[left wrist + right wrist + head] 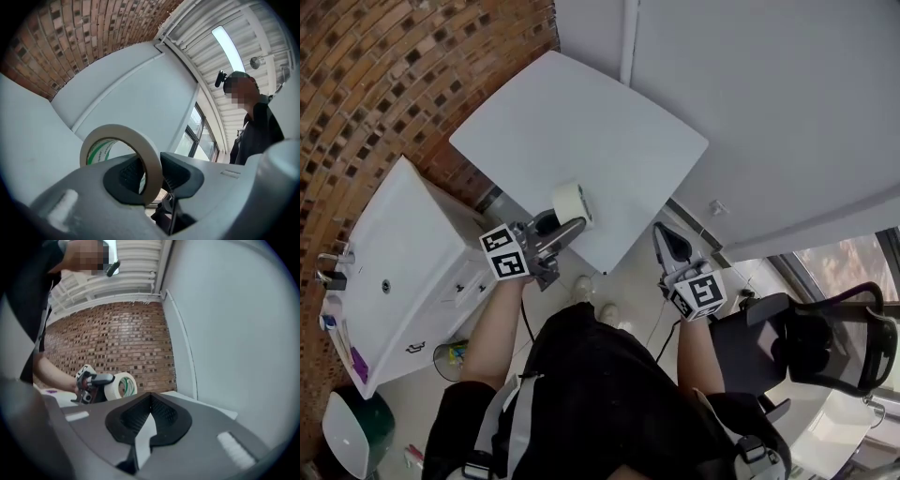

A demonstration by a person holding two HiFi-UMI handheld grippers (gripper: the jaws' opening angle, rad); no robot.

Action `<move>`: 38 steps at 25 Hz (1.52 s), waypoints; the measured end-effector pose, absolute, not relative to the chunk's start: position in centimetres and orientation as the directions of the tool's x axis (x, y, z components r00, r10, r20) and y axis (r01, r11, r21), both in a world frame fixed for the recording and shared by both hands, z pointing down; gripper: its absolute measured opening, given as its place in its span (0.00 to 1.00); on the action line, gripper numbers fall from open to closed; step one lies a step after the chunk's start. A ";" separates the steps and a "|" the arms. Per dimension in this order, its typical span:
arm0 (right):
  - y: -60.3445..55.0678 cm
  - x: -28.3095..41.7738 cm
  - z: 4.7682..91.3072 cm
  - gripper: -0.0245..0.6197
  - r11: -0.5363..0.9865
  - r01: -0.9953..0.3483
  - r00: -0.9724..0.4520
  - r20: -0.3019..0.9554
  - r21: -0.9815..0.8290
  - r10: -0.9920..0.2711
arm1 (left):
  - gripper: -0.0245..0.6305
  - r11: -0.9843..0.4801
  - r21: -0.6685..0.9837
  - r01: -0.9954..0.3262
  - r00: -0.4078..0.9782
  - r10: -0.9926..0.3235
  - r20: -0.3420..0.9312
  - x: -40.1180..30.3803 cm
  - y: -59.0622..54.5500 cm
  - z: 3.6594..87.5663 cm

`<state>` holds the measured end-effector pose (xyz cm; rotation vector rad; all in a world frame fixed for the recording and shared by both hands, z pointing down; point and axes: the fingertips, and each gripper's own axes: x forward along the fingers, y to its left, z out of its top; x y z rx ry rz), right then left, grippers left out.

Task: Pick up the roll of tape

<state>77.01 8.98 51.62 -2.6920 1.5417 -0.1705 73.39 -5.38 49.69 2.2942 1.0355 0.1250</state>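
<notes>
My left gripper holds the roll of tape. In the left gripper view one finger stands inside the ring and the other finger outside it, so the two pads press on the wall of the roll from both sides. The fingers are therefore narrow, with only the thickness of the tape wall between them. The roll stands on its edge, and most of the ring rises above and to the left of my fingertips. Through its hole I see the green print on the inner core. Behind the roll, beyond my fingers, there is a pale wall, and further to the left a brick wall.

In the right gripper view the roll shows in front of the brick wall and above the white table, so it does not rest on the table.

My right gripper holds nothing. In its own view the fingertips meet at the top, and only a thin pale gap shows lower between the pads. The roll is well apart from these fingers, up and to their left, in the grip of the other gripper. The near edge of the white table lies just beyond the right fingertips.
</notes>
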 end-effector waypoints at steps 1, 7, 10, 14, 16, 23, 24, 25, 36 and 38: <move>9.1 76.1 51.5 0.05 -0.499 -0.865 0.493 0.103 -0.043 -0.864 | 0.20 -0.511 0.562 0.650 0.695 0.699 -0.168 72.5 -5.2 49.2; 11.1 72.3 52.3 0.05 -0.492 -0.869 0.481 0.152 -0.050 -0.864 | 0.20 -0.515 0.545 0.662 0.698 0.688 -0.198 66.8 -4.7 48.5; 11.6 71.6 52.2 0.05 -0.522 -0.835 0.509 0.117 -0.175 -0.853 | 0.20 -0.490 0.552 0.675 0.688 0.689 -0.229 64.6 -4.4 48.4; 10.5 70.3 51.7 0.05 -0.506 -0.842 0.497 0.095 -0.189 -0.863 | 0.20 -0.472 0.547 0.691 0.683 0.674 -0.281 62.4 -4.1 47.7; 10.1 69.9 51.3 0.05 -0.505 -0.835 0.502 0.074 -0.218 -0.862 | 0.20 -0.472 0.544 0.694 0.684 0.669 -0.292 61.4 -4.4 47.2; 5.4 66.8 49.2 0.05 -0.479 -0.829 0.499 0.008 -0.288 -0.867 | 0.20 -0.483 0.508 0.713 0.680 0.654 -0.332 56.2 -8.8 44.7; 4.8 65.9 49.2 0.05 -0.478 -0.835 0.493 0.017 -0.271 -0.870 | 0.20 -0.478 0.512 0.714 0.680 0.650 -0.340 55.4 -9.4 44.6; 4.4 65.1 49.3 0.05 -0.481 -0.840 0.490 0.031 -0.251 -0.871 | 0.20 -0.472 0.515 0.715 0.678 0.649 -0.347 54.7 -9.8 44.7; 4.6 58.7 49.2 0.05 -0.544 -0.807 0.549 0.051 -0.231 -0.835 | 0.20 -0.378 0.535 0.755 0.622 0.670 -0.405 49.8 -10.5 45.3; 5.5 57.7 49.2 0.05 -0.556 -0.793 0.562 0.056 -0.248 -0.825 | 0.20 -0.353 0.532 0.770 0.602 0.677 -0.423 49.0 -9.9 45.1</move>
